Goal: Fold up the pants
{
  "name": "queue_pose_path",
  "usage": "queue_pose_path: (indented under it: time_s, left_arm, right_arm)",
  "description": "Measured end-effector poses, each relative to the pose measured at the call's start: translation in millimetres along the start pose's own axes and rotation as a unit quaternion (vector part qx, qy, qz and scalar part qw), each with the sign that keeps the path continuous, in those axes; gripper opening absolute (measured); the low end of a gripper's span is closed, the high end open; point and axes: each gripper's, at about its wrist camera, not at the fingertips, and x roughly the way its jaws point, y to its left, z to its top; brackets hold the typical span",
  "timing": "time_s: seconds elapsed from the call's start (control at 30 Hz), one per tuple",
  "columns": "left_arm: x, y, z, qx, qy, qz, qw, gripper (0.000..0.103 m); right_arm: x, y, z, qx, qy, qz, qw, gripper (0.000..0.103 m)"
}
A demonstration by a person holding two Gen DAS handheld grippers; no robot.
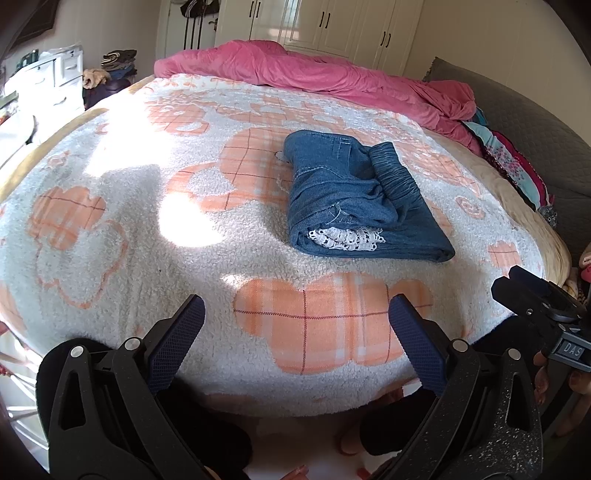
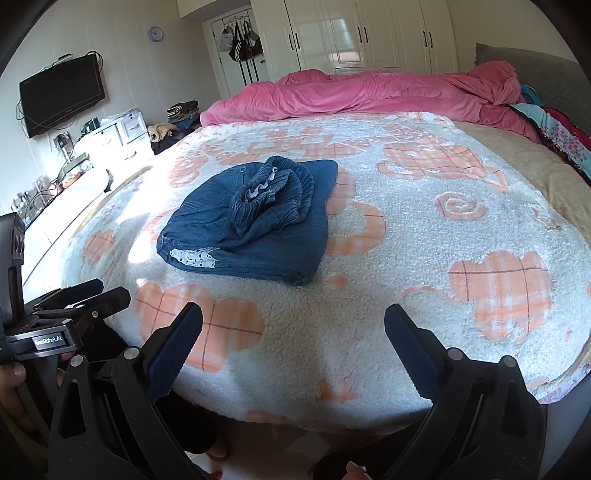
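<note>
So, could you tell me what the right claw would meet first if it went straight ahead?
Probably the fleece blanket on the bed; the right claw is open and the folded jeans lie left of its line, though depth is unclear.

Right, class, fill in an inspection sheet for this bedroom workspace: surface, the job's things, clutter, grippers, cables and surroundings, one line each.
Surface: bed covered by a white fleece blanket with orange checked shapes, sunlit on its left part.
Job's things: blue denim pants lie folded in a compact bundle on the blanket, elastic waistband on top, white lace trim showing at the near edge.
Clutter: pink duvet bunched along the far side; patterned fabrics at the right edge.
Grippers: left gripper and right gripper both open, empty, near the bed's edge, apart from the pants.
Cables: wires hang beside the wall television.
Surroundings: white wardrobe, wall clock, white drawers.
</note>
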Motion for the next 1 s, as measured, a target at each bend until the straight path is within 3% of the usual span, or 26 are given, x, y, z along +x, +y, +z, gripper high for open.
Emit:
queue_pose_path:
  time_s: [1.0]
  left_arm:
    - [-0.3, -3.4, 2.5, 0.002, 0.003, 0.003, 1.0000, 0.094]
  right_arm:
    - [4.3, -2.8, -1.6, 0.007, 0.007, -0.006, 1.000, 0.098]
